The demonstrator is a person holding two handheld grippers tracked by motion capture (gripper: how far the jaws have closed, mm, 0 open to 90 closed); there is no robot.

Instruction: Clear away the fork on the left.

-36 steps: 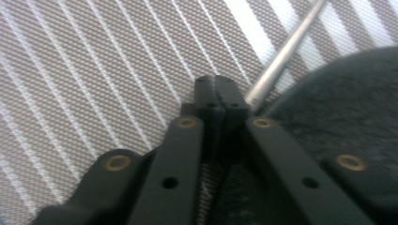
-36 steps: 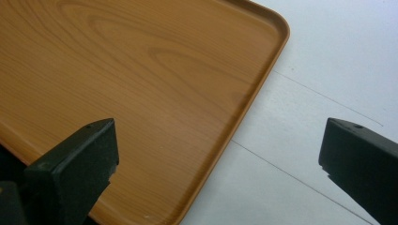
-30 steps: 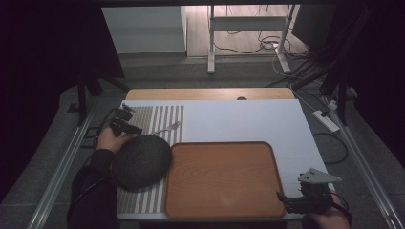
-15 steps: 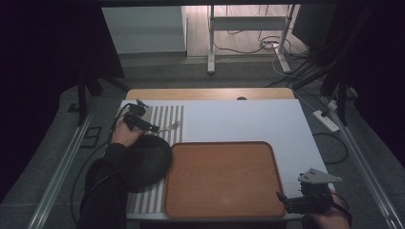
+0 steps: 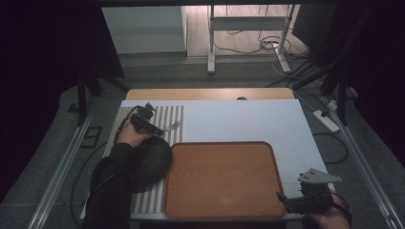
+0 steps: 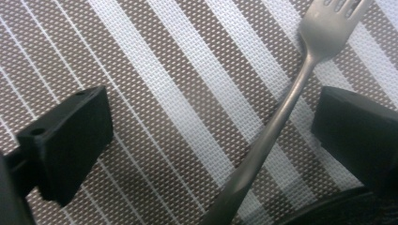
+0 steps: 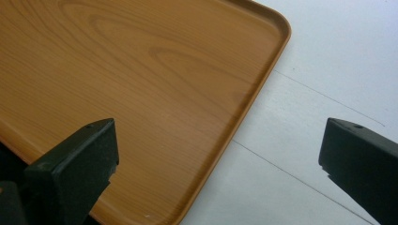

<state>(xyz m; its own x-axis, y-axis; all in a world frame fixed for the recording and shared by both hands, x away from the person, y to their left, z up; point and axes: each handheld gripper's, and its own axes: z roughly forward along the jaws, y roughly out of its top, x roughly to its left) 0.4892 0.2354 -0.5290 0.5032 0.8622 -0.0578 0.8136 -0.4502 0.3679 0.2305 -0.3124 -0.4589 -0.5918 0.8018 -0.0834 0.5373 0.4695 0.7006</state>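
A silver fork (image 6: 281, 108) lies on the brown-and-white striped placemat (image 6: 178, 79), tines pointing away. My left gripper (image 6: 211, 131) is open just over it, with the fork's handle between the jaws and closer to the right one. From above, the left gripper (image 5: 152, 125) sits at the mat's far part (image 5: 174, 112), beside the fork (image 5: 173, 126) and a dark round plate (image 5: 149, 160). My right gripper (image 7: 218, 159) is open and holds nothing, hovering over the near right corner of the wooden tray (image 7: 141, 70); the high view shows the right gripper (image 5: 286, 200) at the table's front right.
The wooden tray (image 5: 222, 179) takes up the front middle of the white table top (image 5: 248, 119). The dark plate's rim (image 6: 328, 211) shows just below the left gripper. A power strip (image 5: 326, 120) and cables lie on the floor to the right.
My left gripper has moved forward and right along the placemat, from beside the plate toward the fork. The right gripper has stayed still.
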